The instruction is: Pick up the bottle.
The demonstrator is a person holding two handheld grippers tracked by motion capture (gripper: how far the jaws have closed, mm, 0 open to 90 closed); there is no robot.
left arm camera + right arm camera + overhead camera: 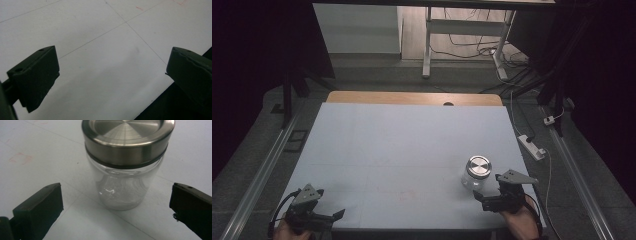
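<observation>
A clear glass jar [476, 173] with a brushed-metal lid [479, 165] stands upright on the white sheet at the front right of the table. In the right gripper view the jar [123, 185] is empty and its lid [128, 137] sits on top. My right gripper [487, 186] is just in front of the jar, open, with its jaws apart on either side and not touching the glass [116, 202]. My left gripper [330, 203] rests at the front left corner, open over bare sheet [112, 72] near the table's front edge.
The white sheet [402, 150] covers the table, with a wooden strip [412, 97] at the back. Faint red marks [408, 195] lie near the front middle. On the floor at right lie a power strip [532, 146] and cables. A desk frame [428, 50] stands behind.
</observation>
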